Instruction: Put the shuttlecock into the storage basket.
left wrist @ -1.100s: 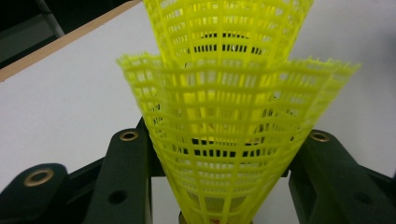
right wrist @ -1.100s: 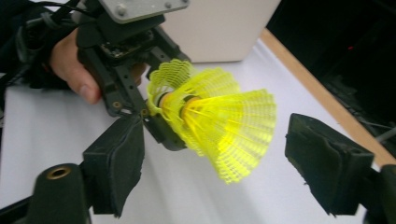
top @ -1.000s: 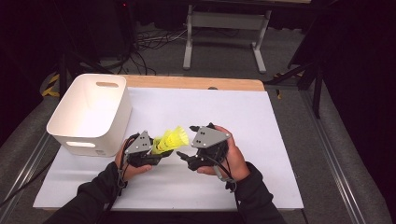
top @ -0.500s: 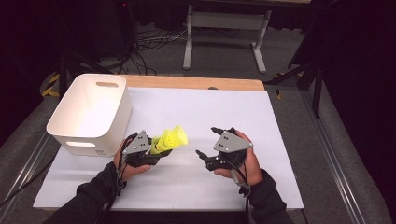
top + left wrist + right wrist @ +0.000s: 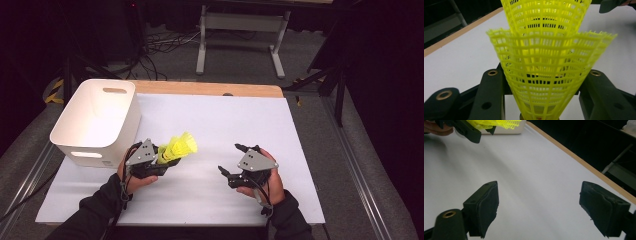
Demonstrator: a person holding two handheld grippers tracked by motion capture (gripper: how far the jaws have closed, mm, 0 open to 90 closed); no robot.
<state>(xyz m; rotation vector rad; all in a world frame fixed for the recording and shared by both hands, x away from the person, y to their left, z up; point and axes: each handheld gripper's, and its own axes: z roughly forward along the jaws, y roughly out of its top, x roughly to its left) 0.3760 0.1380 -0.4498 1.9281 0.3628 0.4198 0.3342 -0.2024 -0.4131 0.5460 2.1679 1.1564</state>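
- Left tongs [image 5: 167, 161] are pinching two nested yellow plastic mesh shuttlecocks [image 5: 179, 148] at the narrow base, skirts flaring away, above the white-covered tabletop [image 5: 220, 125].
- Right tongs [image 5: 231, 160] are hanging spread wide, gripping nothing, well apart from the shuttlecocks.
- White plastic bin with handle slots [image 5: 97, 121] is sitting just beside the left hand [image 5: 134, 175].

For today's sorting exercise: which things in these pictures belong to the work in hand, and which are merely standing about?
In the work:
- stacked yellow shuttlecocks, clamped in the left hand-held gripper
- right hand-held gripper, open with nothing between its jaws
- white bin, probably

Standing about:
- white table sheet
- grey metal stand behind the table
- cables on the floor
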